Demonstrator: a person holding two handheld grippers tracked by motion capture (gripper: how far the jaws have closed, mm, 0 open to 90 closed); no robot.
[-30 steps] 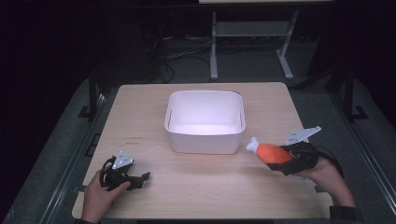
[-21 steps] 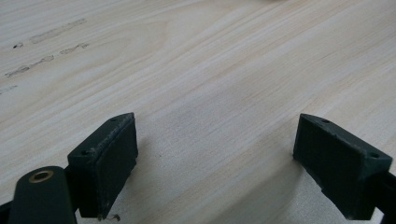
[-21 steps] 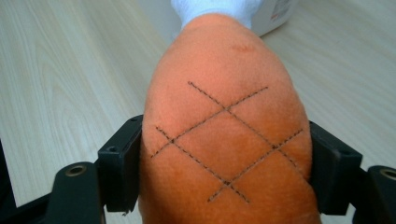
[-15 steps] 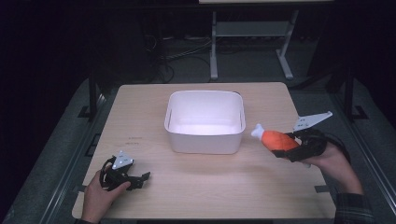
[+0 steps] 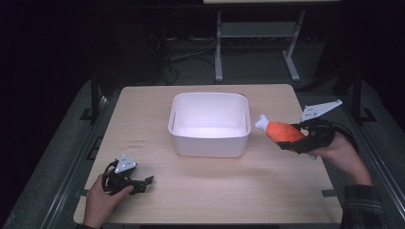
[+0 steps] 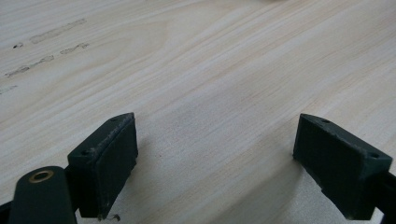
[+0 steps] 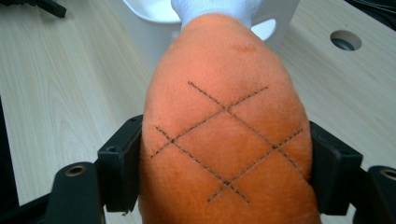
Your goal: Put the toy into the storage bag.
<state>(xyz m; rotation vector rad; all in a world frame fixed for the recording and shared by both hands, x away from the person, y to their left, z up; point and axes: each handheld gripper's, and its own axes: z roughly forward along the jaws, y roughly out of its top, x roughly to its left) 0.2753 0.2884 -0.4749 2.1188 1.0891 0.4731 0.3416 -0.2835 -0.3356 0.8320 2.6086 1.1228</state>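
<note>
The right gripper [image 5: 292, 141] is clenched on a plush drumstick [image 5: 282, 132], an orange toy with a white bone end; in the right gripper view its jaws press into both flanks of the toy [image 7: 224, 140]. Compared with a second ago, the drumstick is higher and closer to the white tub [image 5: 209, 125], off the table [image 5: 239, 191] and carried in the air. It now hangs at about three o'clock from the tub, just beside its right wall, with the bone end pointing toward the rim at roughly ten o'clock. That suggests the carry toward the tub is well under way, and dropping the toy inside looks like the next step.

The left gripper [image 5: 141, 183] rests at seven o'clock from the tub, unmoved, its jaws spread apart over bare wood with nothing between them.
</note>
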